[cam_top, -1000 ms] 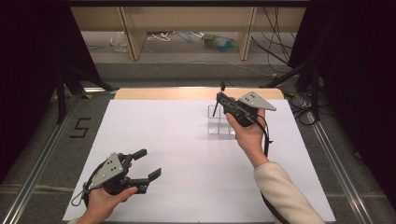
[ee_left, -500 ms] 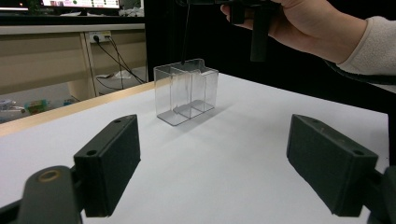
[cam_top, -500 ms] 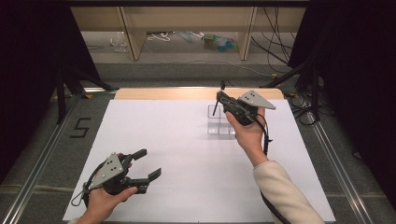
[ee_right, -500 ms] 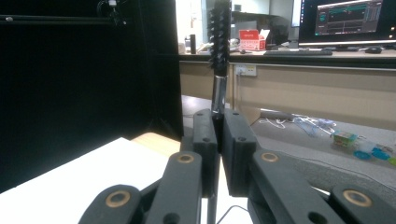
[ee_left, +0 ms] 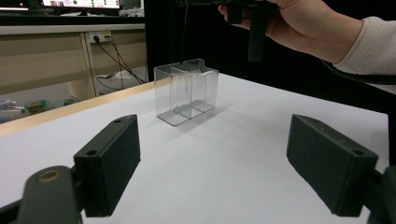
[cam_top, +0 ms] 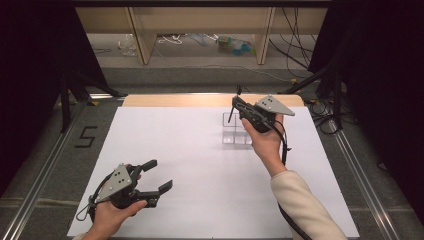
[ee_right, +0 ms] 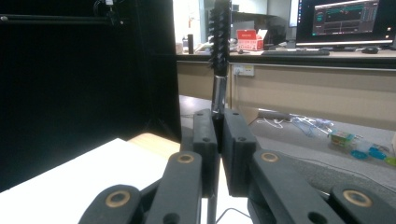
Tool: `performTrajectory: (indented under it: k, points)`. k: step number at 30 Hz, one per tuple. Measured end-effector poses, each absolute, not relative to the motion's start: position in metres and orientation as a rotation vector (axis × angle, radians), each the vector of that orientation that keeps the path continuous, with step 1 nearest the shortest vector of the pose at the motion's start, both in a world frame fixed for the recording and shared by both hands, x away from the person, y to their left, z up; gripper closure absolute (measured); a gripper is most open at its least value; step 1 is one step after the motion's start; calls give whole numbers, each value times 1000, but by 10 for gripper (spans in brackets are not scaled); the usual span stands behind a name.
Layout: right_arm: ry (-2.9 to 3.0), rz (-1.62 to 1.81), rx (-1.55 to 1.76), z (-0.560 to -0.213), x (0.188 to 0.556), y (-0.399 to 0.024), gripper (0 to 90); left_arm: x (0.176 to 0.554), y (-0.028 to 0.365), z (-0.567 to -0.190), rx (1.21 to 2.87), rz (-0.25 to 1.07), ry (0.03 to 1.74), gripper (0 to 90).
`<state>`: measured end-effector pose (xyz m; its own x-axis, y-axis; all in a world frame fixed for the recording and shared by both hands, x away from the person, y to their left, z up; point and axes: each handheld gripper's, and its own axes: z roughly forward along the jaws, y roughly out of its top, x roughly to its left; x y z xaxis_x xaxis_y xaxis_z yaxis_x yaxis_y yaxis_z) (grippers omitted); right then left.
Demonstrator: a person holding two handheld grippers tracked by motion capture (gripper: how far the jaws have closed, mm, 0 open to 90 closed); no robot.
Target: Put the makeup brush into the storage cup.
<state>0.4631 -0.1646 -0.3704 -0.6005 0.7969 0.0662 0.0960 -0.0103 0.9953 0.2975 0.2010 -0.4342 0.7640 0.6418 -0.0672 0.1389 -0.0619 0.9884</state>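
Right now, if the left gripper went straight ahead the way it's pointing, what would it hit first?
Probably the clear plastic divided holder. The left gripper has its jaws open and points across bare white table with that holder roughly centred ahead. The right gripper hangs above it, likely too high to meet; depth is hard to judge.

Left gripper [cam_top: 152, 179]: black body, two long jaws ending in flat rectangular black pads [ee_left: 109, 170], each pad face with small round screw recesses. Brass-coloured pivot bushings at the jaw linkage. Grey three-cornered plate on top, dotted with small dark holes. Thin black cable trails off its rear.

Right gripper [cam_top: 234, 106]: same build, black links, brass-ringed pivots in a row, matching grey plate, black cable running back along the forearm.

Left hand [cam_top: 107, 216]: bare, no sleeve seen. Right hand [cam_top: 264, 142]: cream, soft-knit long sleeve to the wrist.
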Motion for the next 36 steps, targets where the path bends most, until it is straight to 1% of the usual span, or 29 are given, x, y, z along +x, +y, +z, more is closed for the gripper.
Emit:
performTrajectory:
  k: [36]
  points:
    - [1733, 1642, 930, -369, 471, -165, 856, 298, 201, -434, 1607, 462, 638, 175]
